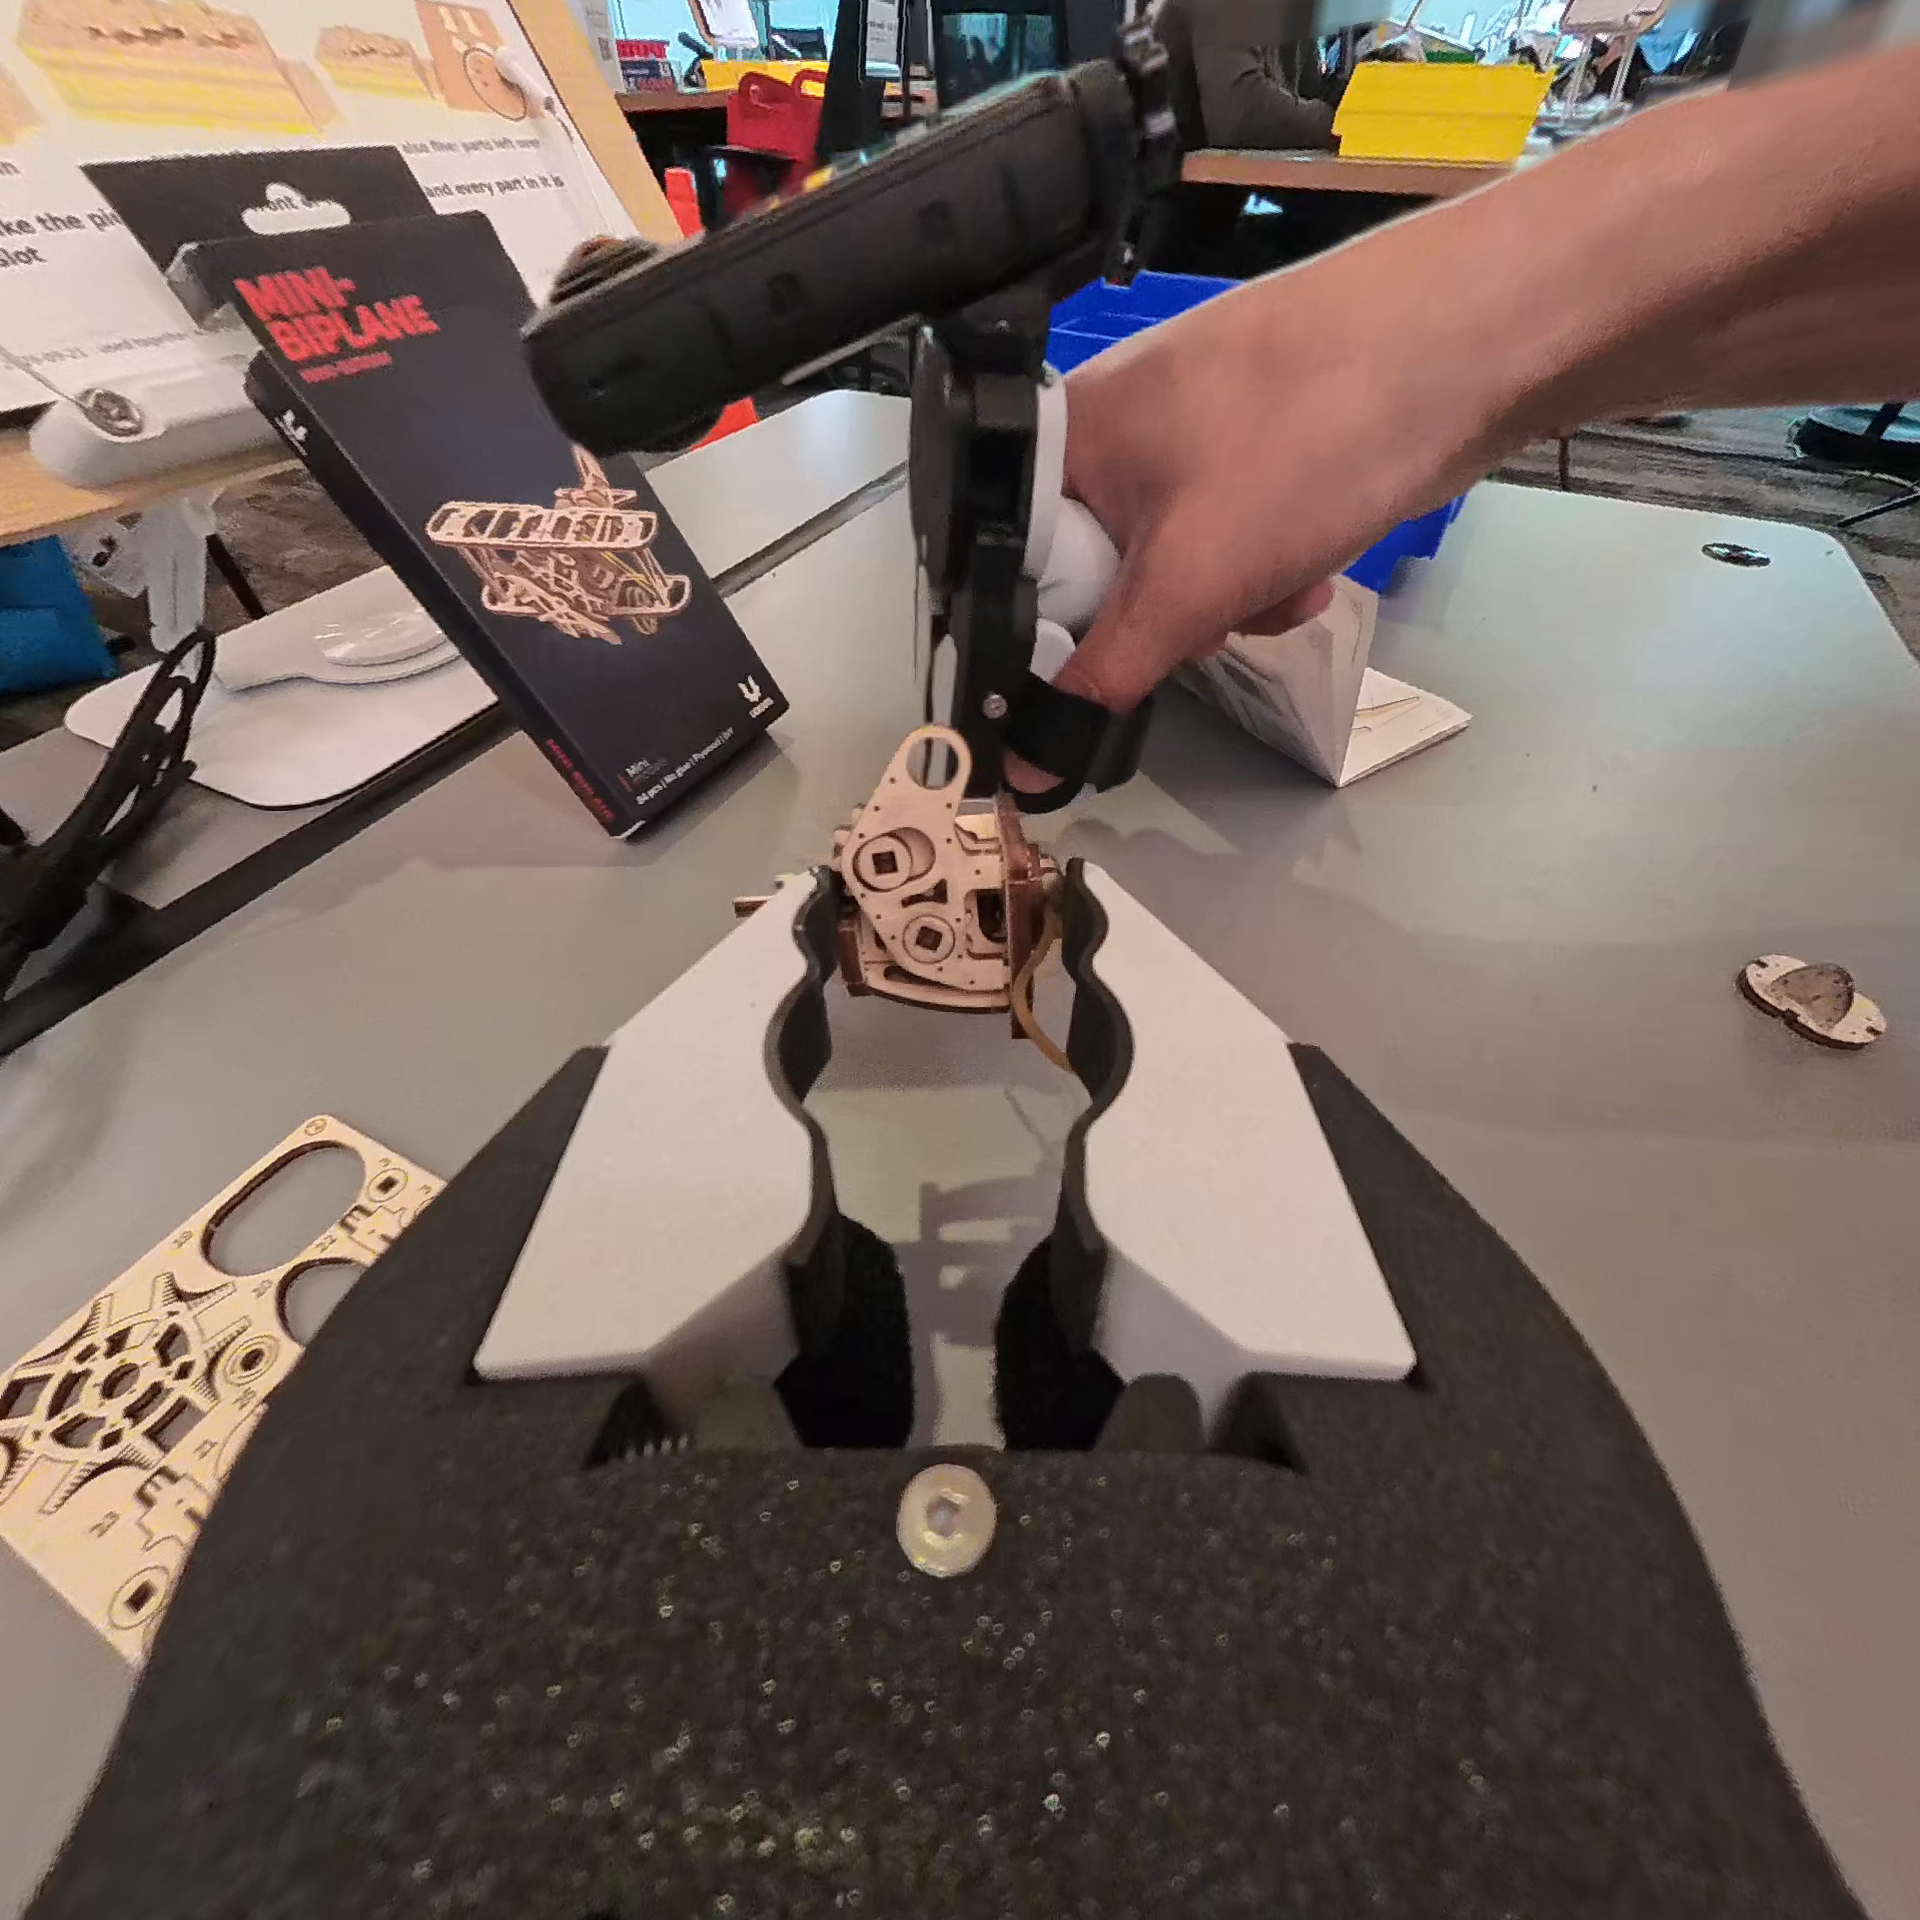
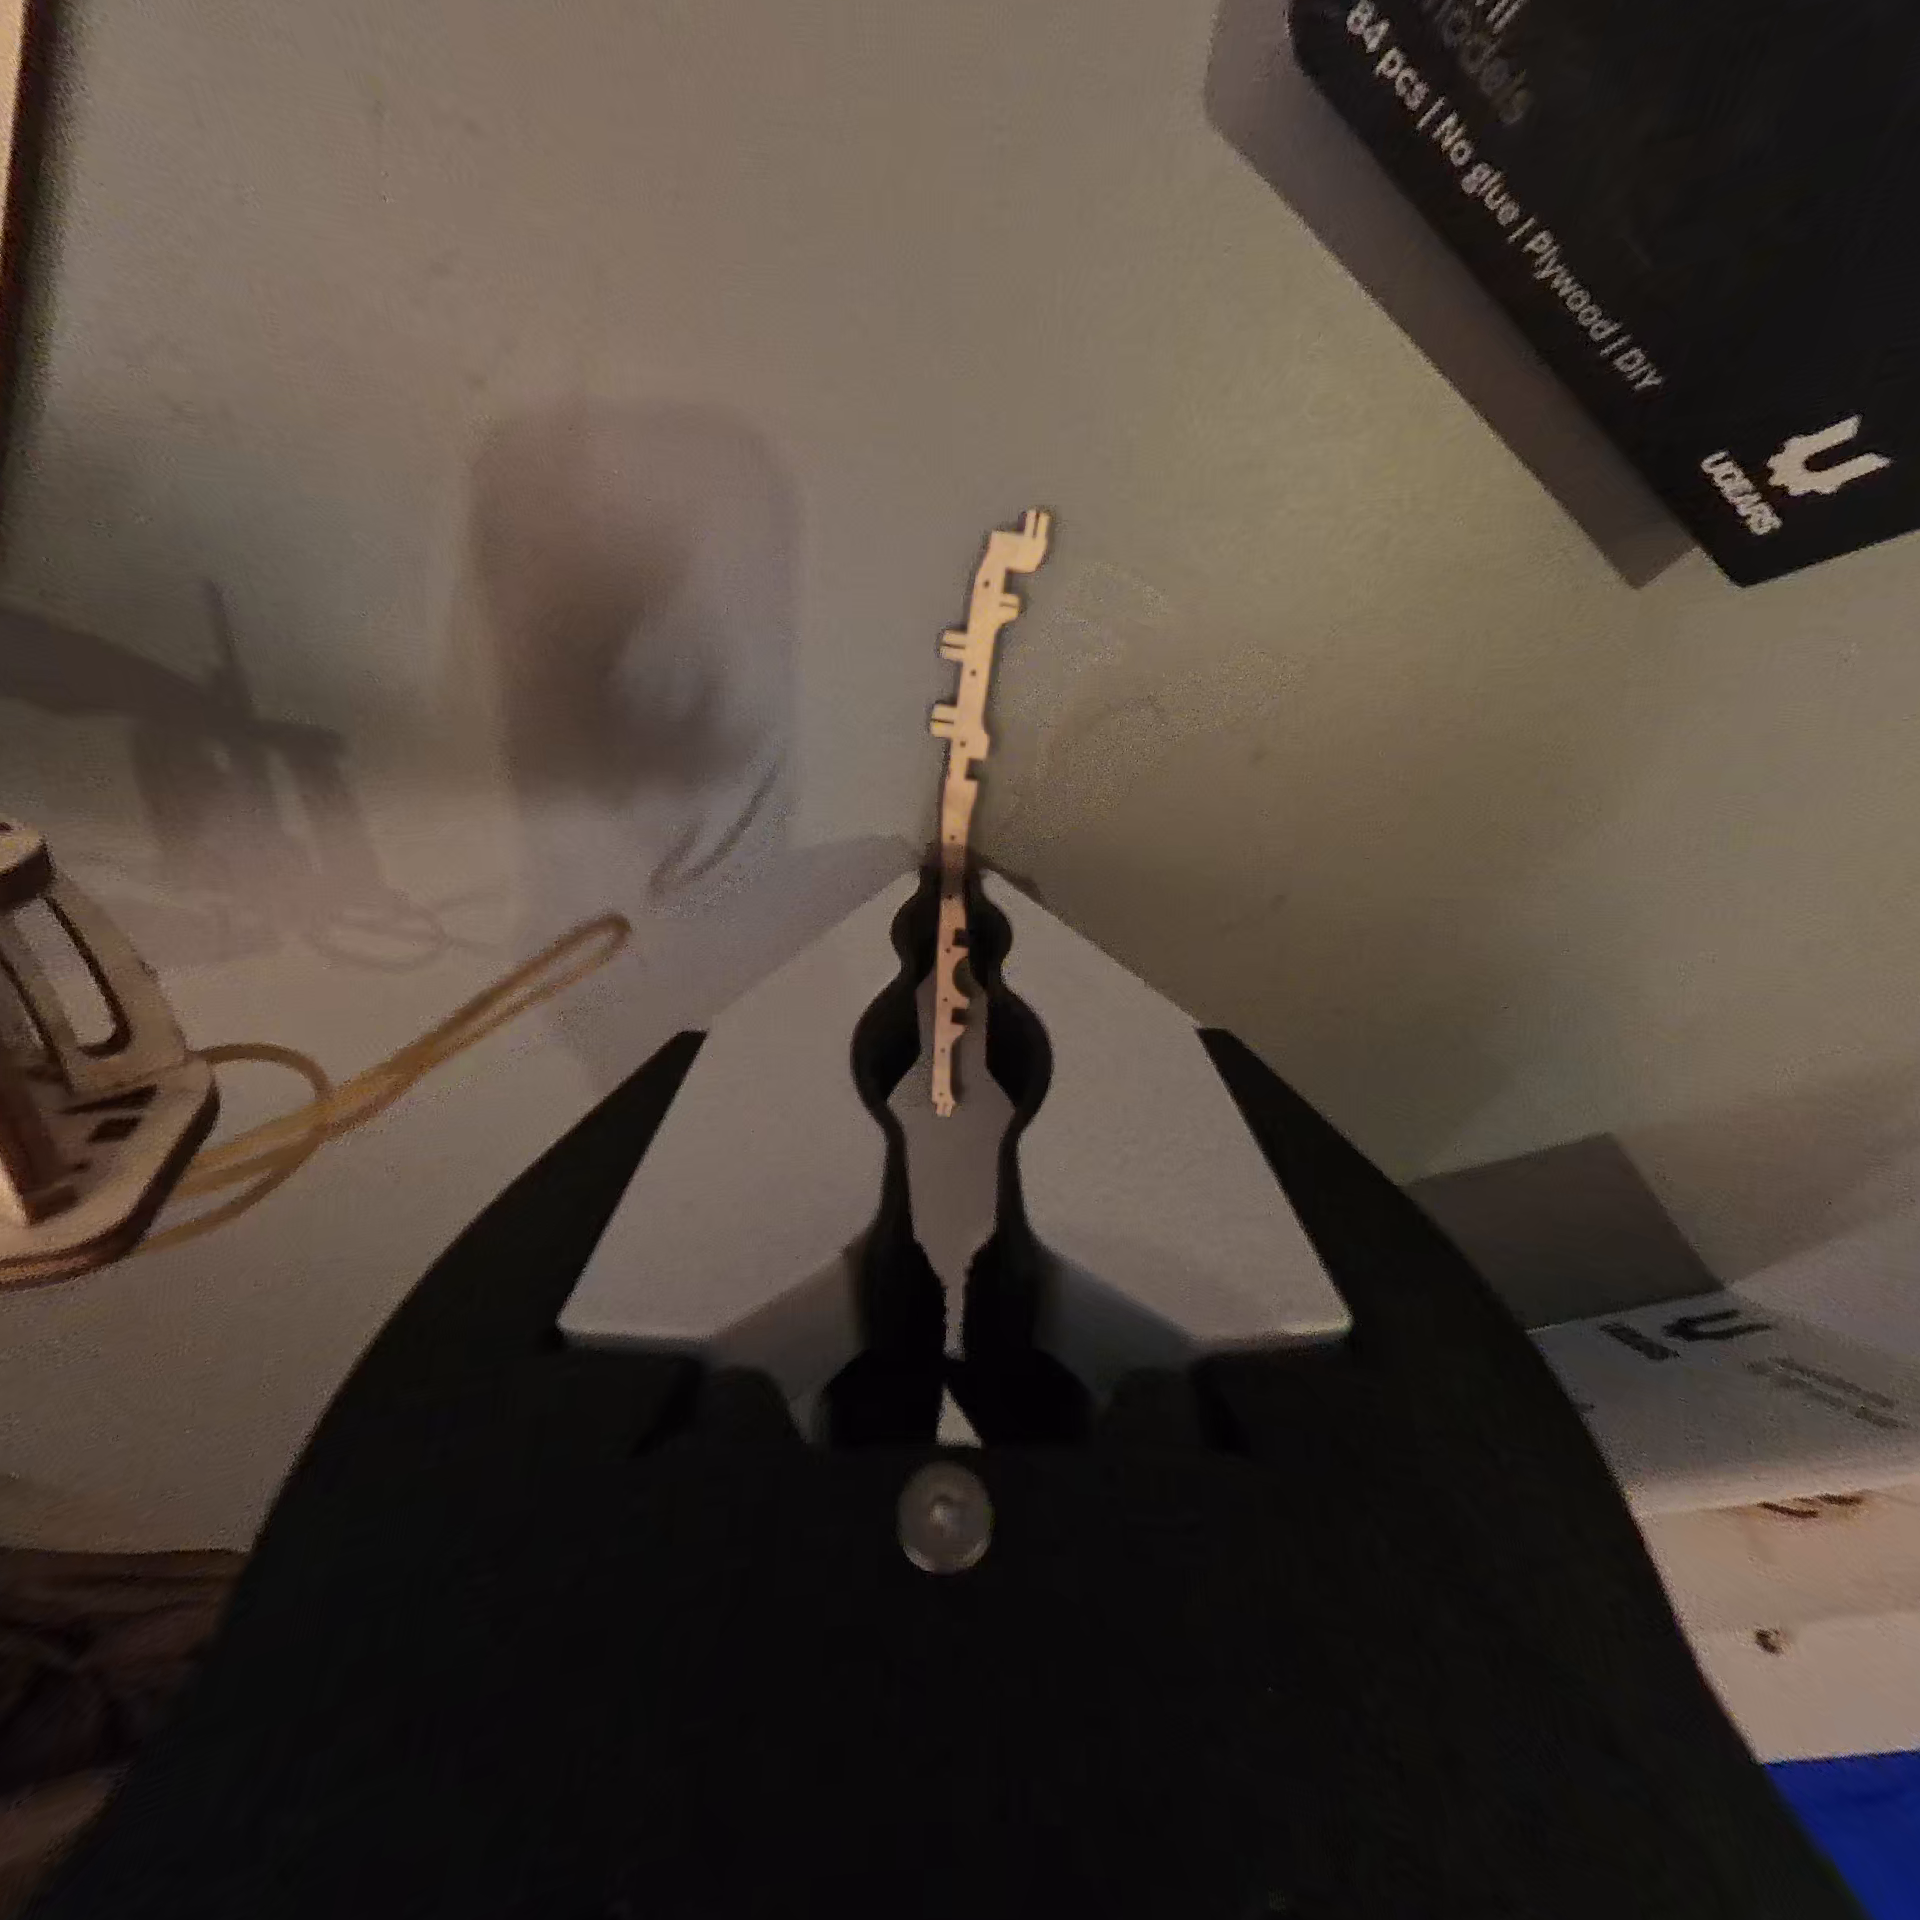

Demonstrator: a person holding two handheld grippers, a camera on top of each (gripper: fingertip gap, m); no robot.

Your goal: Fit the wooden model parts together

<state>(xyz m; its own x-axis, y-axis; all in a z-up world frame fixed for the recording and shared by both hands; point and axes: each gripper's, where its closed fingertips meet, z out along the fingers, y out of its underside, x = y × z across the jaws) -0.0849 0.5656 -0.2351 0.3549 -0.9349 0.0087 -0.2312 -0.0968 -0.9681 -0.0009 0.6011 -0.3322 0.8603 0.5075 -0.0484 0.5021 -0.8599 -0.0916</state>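
My left gripper (image 1: pixel 948 914) is shut on the partly built wooden model (image 1: pixel 925 914) and holds it just above the grey table (image 1: pixel 1558 935). A tan rubber band (image 1: pixel 1039 1013) hangs from the model. My right gripper (image 2: pixel 951 864) is shut on a thin wooden strip with side tabs (image 2: pixel 977 707), which sticks out past its tips. In the left wrist view a hand holds the right gripper (image 1: pixel 992 774) pointing down, right above the model's top. In the right wrist view the model (image 2: pixel 73 1049) sits at the left edge with the rubber band (image 2: pixel 416 1049) trailing from it.
A black kit box (image 1: pixel 520 520) leans behind the model and shows in the right wrist view (image 2: pixel 1662 260). A plywood sheet with cut-outs (image 1: pixel 156 1382) lies at the near left. A small round wooden piece (image 1: pixel 1813 1003) lies at the right. A folded paper booklet (image 1: pixel 1320 696) lies behind the hand. My right fingertips sit around 12 centimetres from my left ones.
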